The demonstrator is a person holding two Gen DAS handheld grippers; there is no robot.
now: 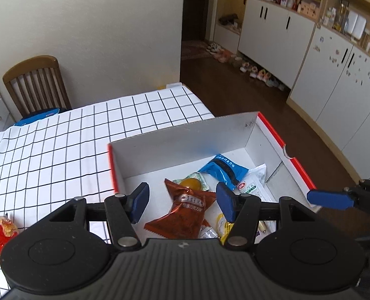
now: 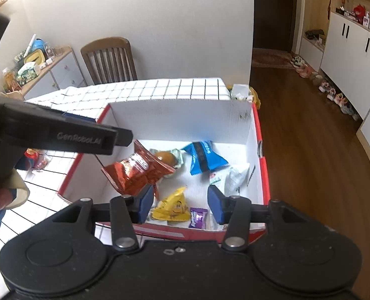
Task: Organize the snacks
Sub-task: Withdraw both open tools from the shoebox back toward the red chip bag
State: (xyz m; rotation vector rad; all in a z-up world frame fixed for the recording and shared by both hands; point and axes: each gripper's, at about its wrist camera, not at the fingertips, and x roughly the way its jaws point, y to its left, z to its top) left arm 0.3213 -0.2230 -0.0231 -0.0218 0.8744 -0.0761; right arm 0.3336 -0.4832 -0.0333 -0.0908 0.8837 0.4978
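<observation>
A white cardboard box with a red outside stands on the checked tablecloth. In it lie an orange-brown Oreo packet, a blue packet, a yellow jelly cup and a white packet. My left gripper hangs above the Oreo packet, open and holding nothing. The right wrist view shows the same box, with the Oreo packet, a yellow packet and a small purple candy. My right gripper hovers open over the box's near end, empty.
A red snack packet lies on the tablecloth left of the box. The left gripper's black body crosses the right wrist view at left, with a hand below it. A wooden chair stands behind the table. Floor lies to the right.
</observation>
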